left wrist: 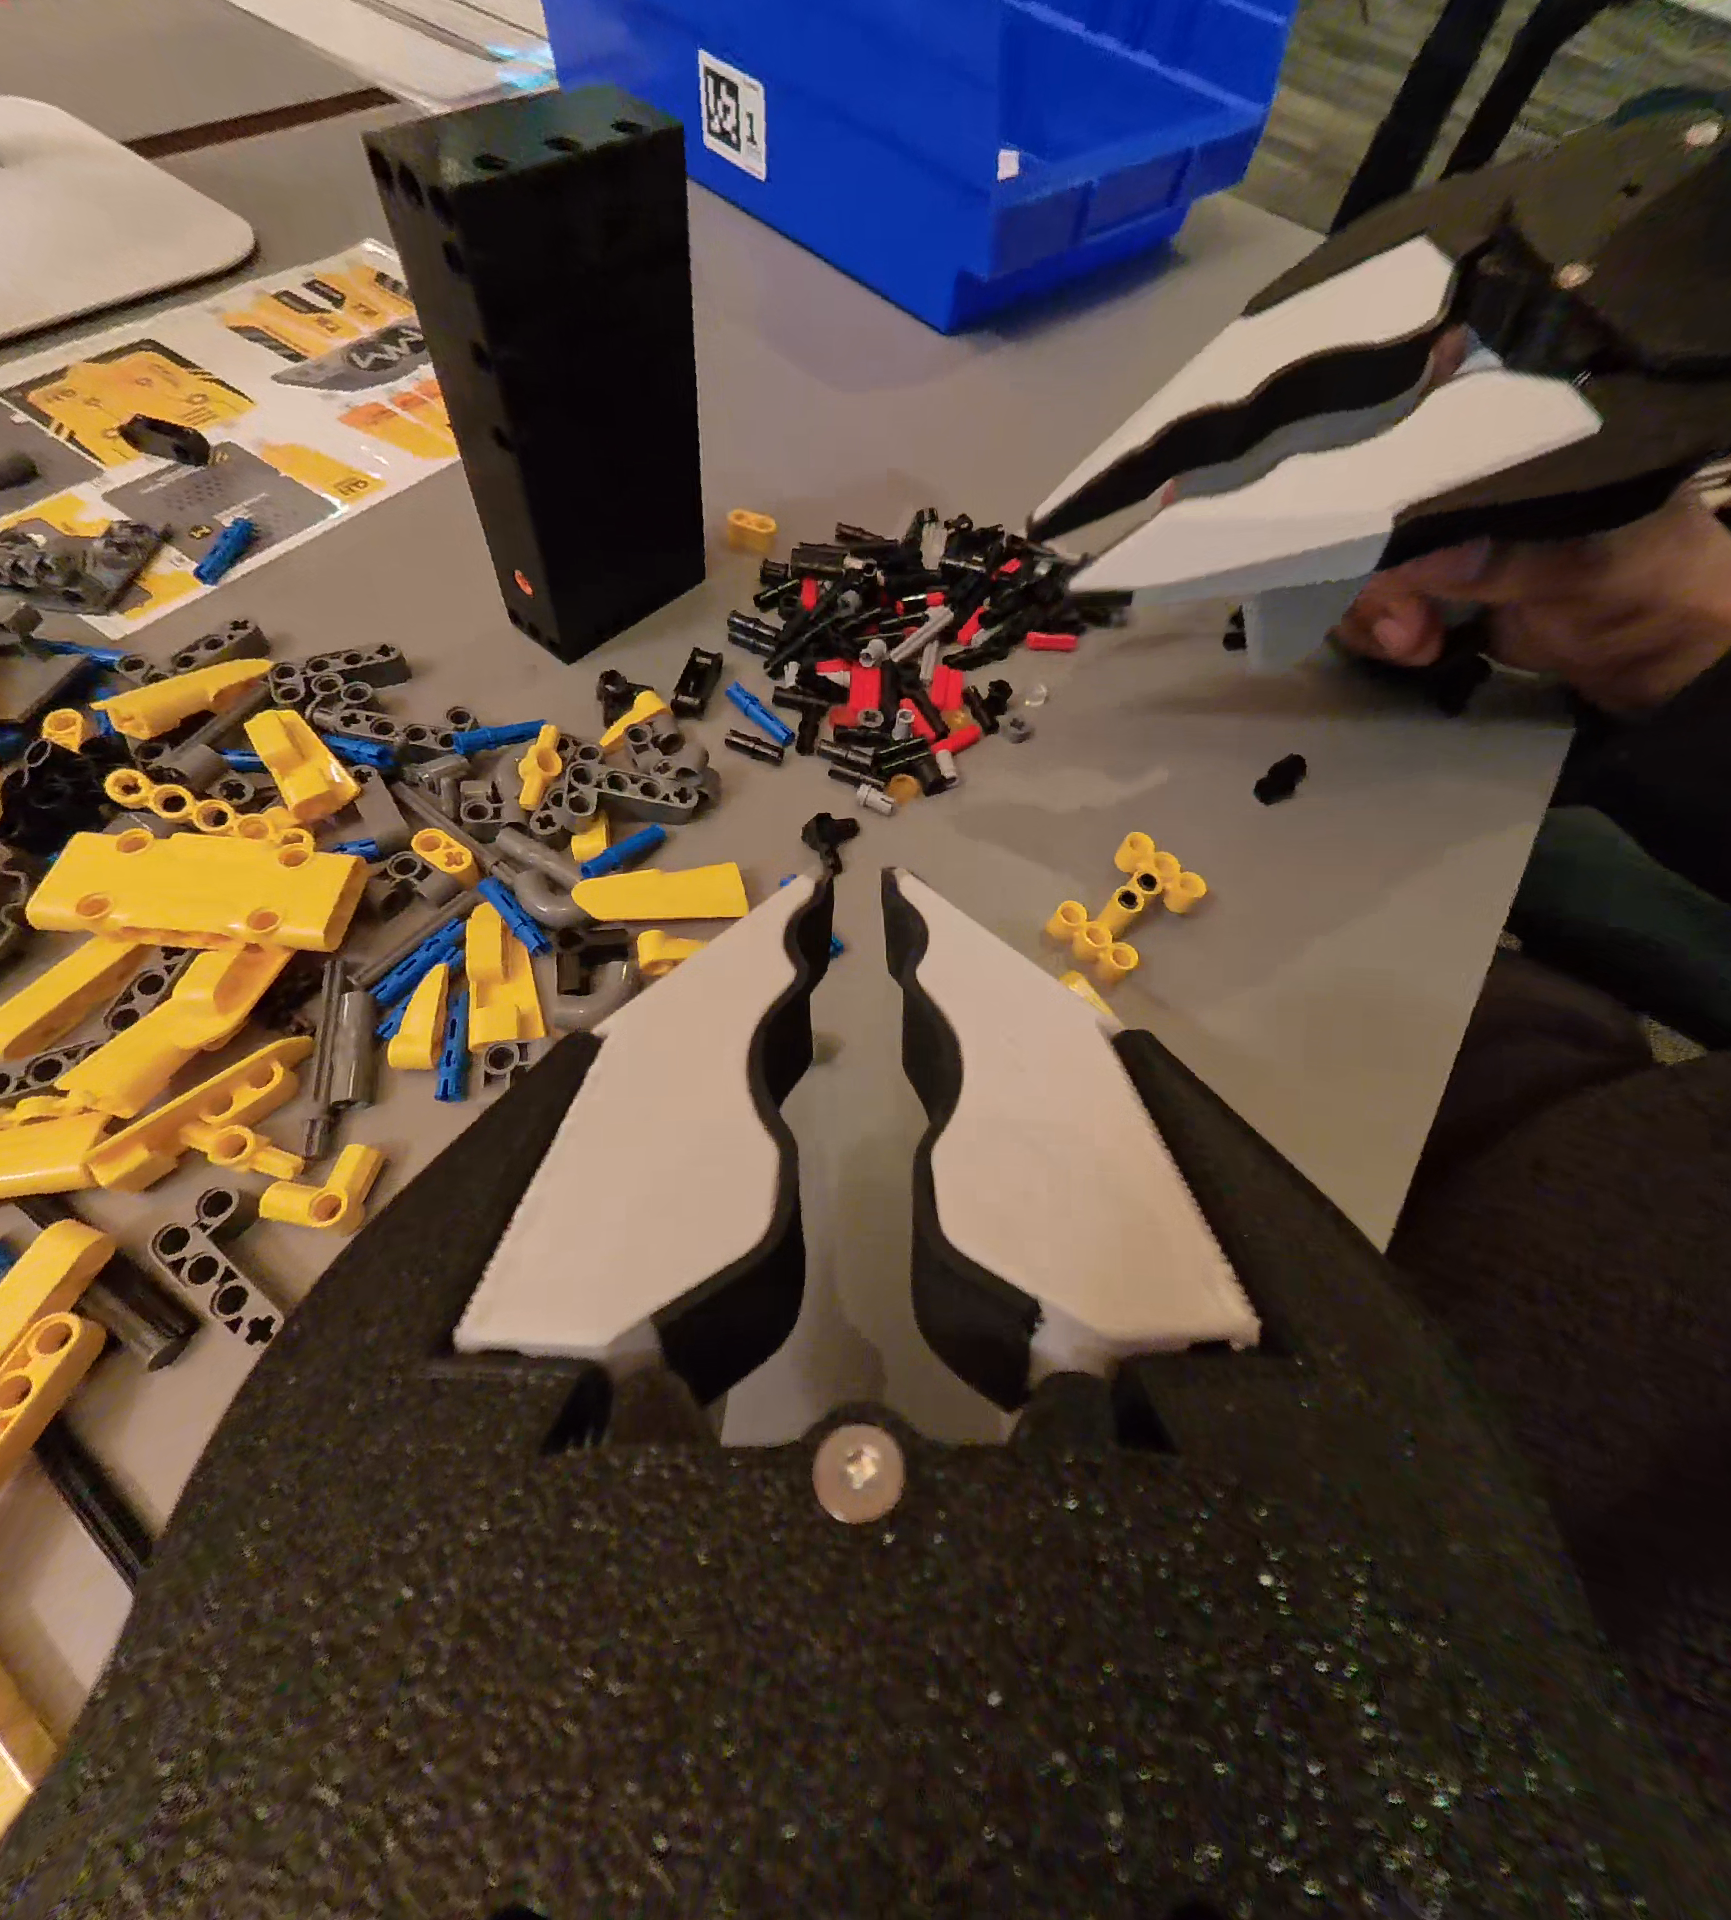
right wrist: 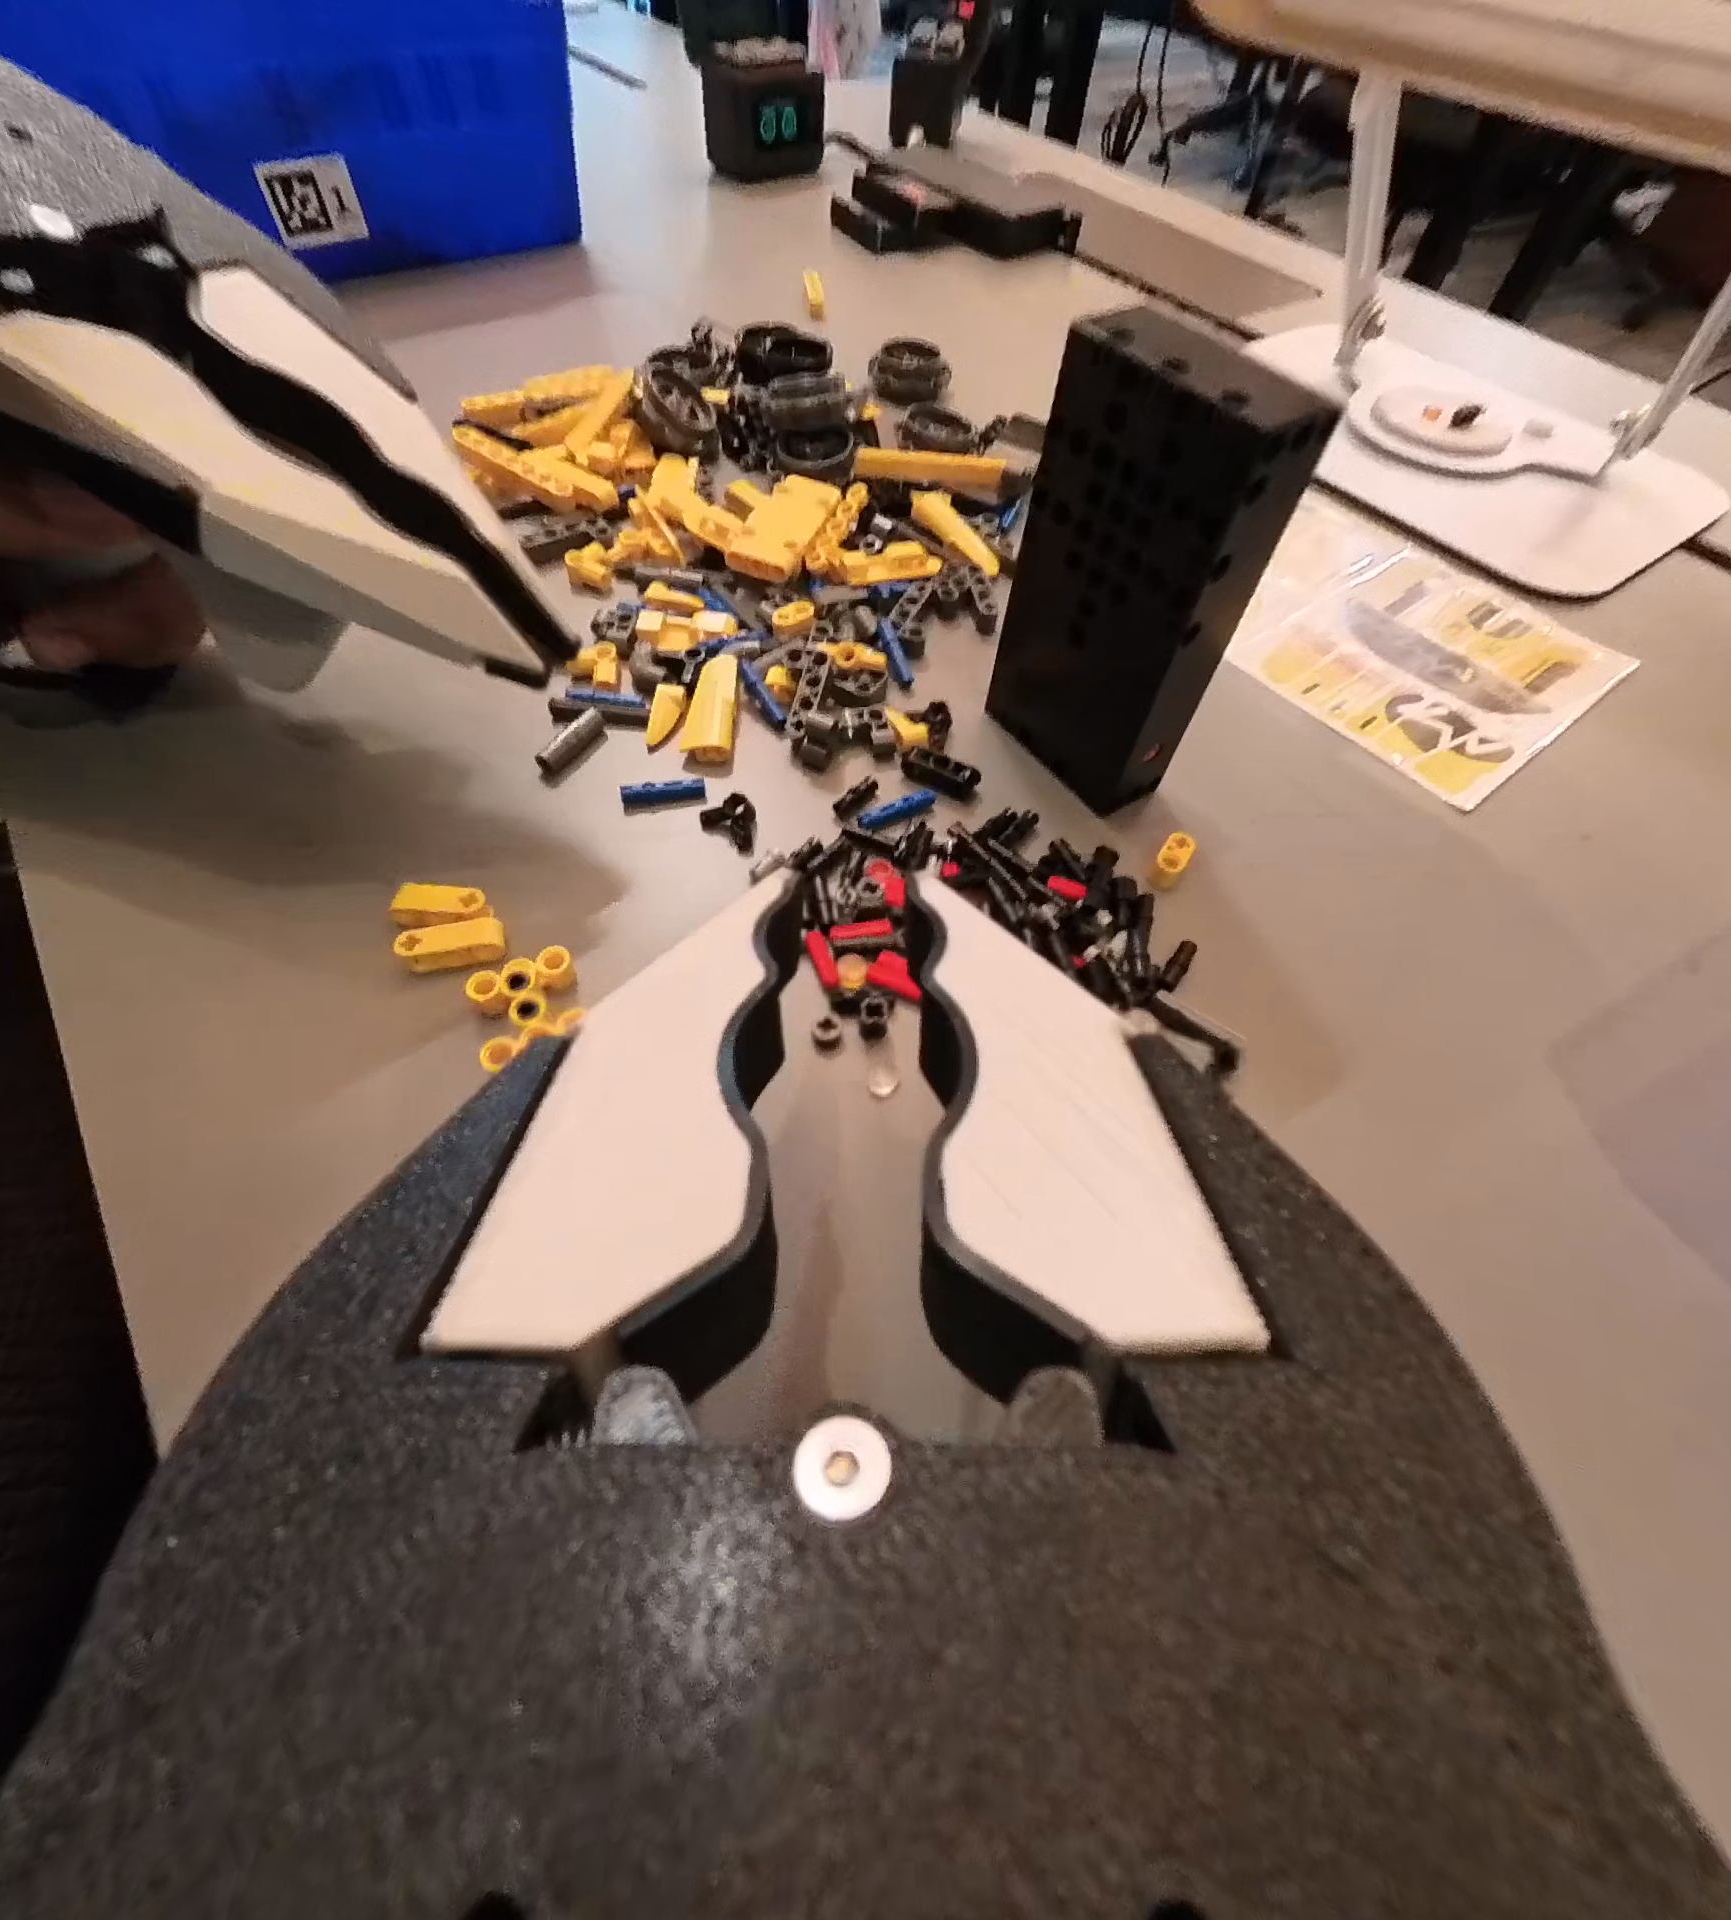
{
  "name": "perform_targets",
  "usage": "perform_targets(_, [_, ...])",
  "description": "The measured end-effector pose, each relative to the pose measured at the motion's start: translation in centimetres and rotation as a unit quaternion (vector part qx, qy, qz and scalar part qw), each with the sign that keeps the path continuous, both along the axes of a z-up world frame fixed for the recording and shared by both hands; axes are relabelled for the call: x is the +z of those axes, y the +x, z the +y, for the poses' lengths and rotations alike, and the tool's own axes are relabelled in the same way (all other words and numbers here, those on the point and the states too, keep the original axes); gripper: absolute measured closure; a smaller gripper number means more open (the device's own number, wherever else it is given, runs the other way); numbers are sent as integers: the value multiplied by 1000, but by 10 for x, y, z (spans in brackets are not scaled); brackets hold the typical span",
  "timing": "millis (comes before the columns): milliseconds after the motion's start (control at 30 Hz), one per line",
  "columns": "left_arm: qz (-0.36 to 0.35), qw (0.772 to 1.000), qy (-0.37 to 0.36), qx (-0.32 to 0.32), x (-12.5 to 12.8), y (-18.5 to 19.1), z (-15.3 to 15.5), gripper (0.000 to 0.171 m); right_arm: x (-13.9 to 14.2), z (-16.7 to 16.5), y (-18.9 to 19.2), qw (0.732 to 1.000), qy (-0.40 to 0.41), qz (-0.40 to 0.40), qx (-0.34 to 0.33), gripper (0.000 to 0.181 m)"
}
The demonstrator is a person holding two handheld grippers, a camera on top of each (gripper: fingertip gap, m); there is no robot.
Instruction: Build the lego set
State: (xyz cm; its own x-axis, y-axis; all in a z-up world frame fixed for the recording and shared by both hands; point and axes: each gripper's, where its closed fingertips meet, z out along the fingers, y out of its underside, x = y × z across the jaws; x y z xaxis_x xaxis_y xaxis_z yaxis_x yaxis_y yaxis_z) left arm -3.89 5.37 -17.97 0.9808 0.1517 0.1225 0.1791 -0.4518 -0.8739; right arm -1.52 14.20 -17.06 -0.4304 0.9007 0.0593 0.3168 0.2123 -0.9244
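The left gripper (left wrist: 858, 883) is hovering low over the grey table (left wrist: 1287, 1091), jaws narrowly parted, gripping nothing; a small black connector (left wrist: 830, 831) is lying just past its tips. The right gripper (right wrist: 853, 883), moderately parted and empty, is straddling the near edge of the heap of black and red pins (right wrist: 1048, 894). The black perforated block (left wrist: 549, 364) is standing beyond, the blue bin (left wrist: 944, 156) farthest.

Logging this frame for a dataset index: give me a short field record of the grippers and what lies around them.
left gripper: open, holds nothing, tips over bare table beside a small black piece
right gripper: open, tips at the pile of small black and red pins
large pile: yellow, grey and blue parts
upright: black block
far: blue bin
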Motion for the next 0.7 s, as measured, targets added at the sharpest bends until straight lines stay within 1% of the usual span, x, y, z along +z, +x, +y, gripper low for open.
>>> perform_targets(67, [8, 1000, -8, 5, -2, -1, 0, 163, 5, 2, -6, 1000, -15, 10, -5, 167])
perform_targets(167, [17, 999, -27, 13, -8, -3, 2, 163, 9, 1, -16, 999, -33, 16, -5, 167])
perform_targets(267, [19, 999, -36, 14, -10, -4, 5, 163, 6, 1, -22, 1000, -22, 12, -12, 167])
perform_targets(333, [15, 999, -35, 15, -10, -5, 7, 163, 3, 4, -25, 999, -5, 7, -31, 168])
perform_targets(500, [-15, 999, -31, 19, -11, -9, 7, 163, 0, 8, -29, 999, 7, 1, -47, 170])
perform_targets(700, [-57, 998, -12, 14, -8, -10, 6, 163, 4, 12, -32, 999, -8, 9, -53, 173])
